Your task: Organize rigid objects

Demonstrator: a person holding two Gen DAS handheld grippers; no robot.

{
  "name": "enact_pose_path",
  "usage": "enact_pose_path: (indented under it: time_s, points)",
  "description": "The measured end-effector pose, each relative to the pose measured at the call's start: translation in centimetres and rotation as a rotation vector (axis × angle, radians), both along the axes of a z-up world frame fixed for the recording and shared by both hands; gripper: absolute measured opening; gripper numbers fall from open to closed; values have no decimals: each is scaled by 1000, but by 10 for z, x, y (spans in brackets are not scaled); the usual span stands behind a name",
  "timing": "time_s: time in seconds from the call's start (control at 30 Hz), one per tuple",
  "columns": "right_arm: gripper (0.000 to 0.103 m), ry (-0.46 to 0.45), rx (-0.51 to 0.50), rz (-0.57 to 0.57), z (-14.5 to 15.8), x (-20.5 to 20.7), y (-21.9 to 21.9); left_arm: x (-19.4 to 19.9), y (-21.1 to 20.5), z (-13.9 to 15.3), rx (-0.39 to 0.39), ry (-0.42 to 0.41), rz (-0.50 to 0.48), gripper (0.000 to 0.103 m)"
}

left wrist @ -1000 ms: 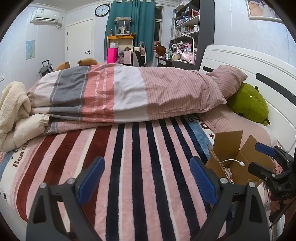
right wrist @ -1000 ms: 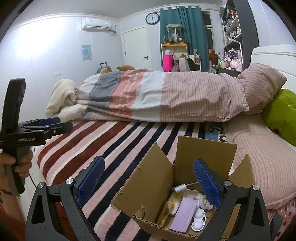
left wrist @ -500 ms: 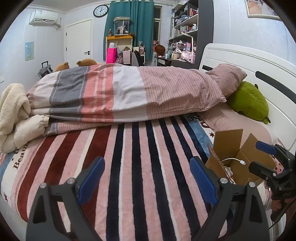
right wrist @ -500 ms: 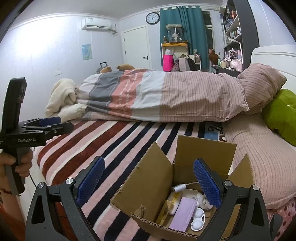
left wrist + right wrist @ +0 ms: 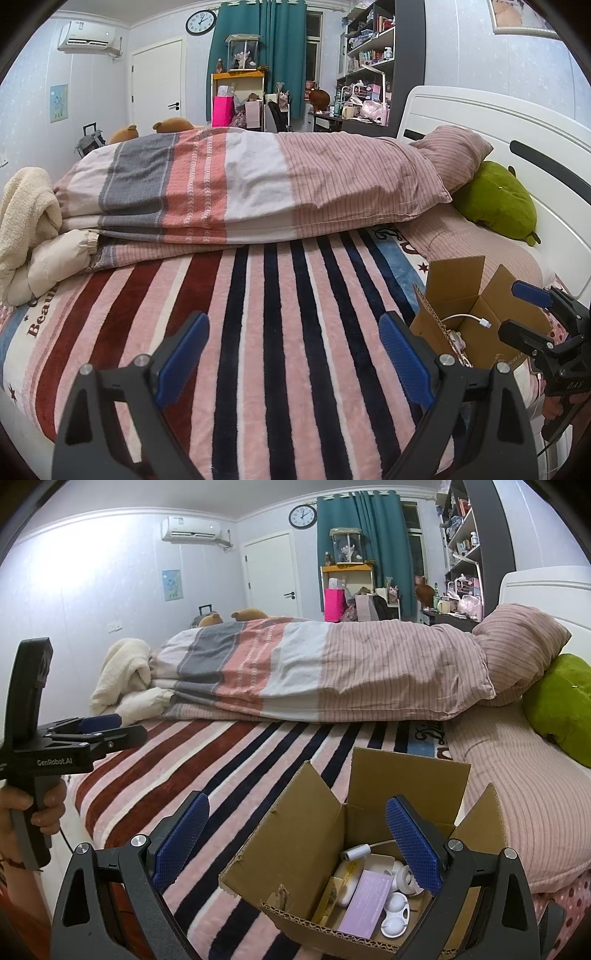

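An open cardboard box [image 5: 295, 843] stands on the striped blanket near the bed's front right; it also shows in the left wrist view [image 5: 465, 295]. Inside lie a lilac card [image 5: 364, 902], a white contact-lens case [image 5: 395, 914], a white cable with adapter [image 5: 356, 852] and other small white items. My right gripper [image 5: 295, 843] is open and empty, hovering just above the box's near side. My left gripper [image 5: 291, 350] is open and empty over the bare blanket, left of the box. Each gripper shows in the other's view, the left one [image 5: 103, 725] and the right one [image 5: 532, 310].
A folded striped duvet [image 5: 258, 188] lies across the bed behind. A pink pillow [image 5: 454, 155] and a green plush [image 5: 495, 199] rest by the white headboard [image 5: 517, 125]. A cream blanket [image 5: 26, 214] is heaped at the left edge.
Both grippers have held nearly still; the views shifted only slightly. Nothing was taken or let go.
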State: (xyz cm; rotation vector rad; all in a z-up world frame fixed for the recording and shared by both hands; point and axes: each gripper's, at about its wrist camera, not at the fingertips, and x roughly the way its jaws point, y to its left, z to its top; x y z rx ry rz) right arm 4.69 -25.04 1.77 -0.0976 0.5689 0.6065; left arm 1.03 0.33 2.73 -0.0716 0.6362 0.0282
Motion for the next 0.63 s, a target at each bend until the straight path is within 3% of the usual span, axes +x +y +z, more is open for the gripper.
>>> enact_pose_path:
  time_s: [0.63]
  points:
    - [96,2,-1,-1,-1,-1,-1,1,0,0,3,1,-2,92]
